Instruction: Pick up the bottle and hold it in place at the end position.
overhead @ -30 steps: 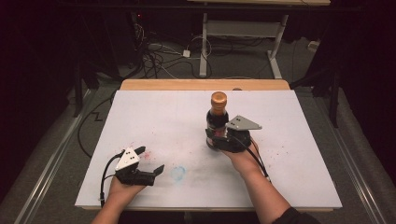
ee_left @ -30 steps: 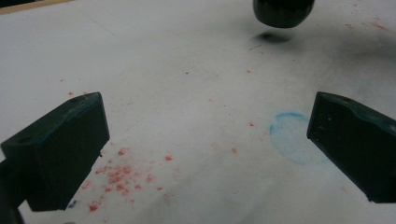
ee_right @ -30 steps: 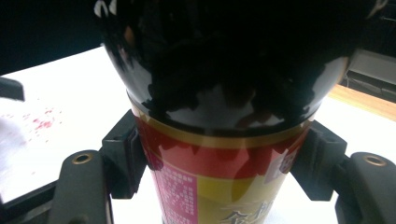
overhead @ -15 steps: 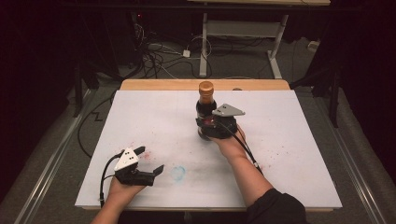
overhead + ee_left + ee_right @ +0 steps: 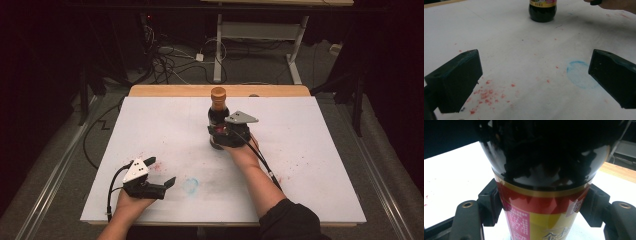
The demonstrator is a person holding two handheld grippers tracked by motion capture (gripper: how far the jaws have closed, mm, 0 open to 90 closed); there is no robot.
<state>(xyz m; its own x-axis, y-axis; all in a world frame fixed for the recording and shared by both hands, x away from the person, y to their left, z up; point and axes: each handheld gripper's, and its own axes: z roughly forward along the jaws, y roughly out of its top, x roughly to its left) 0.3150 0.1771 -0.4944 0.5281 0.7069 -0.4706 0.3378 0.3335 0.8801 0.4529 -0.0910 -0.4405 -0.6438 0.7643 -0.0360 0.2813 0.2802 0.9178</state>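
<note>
We've got the right gripper (image 5: 222, 136) clamped on the bottle (image 5: 218, 114), jaws pressing the label from both sides, low on the body, likely to keep it upright. The bottle sits upper centre of the high view on the white table (image 5: 320, 150), base on the surface. Lower left, our left gripper (image 5: 161, 181) idles with jaws wide apart, empty, above a blue ring (image 5: 579, 73) and red specks.

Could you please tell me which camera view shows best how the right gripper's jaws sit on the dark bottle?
The right gripper view: both jaws of the right gripper press the labelled sides of the bottle. The high view shows the whole upright bottle with the gripper behind it, its contact hidden. The left gripper view shows the bottle's base standing on the table.
</note>
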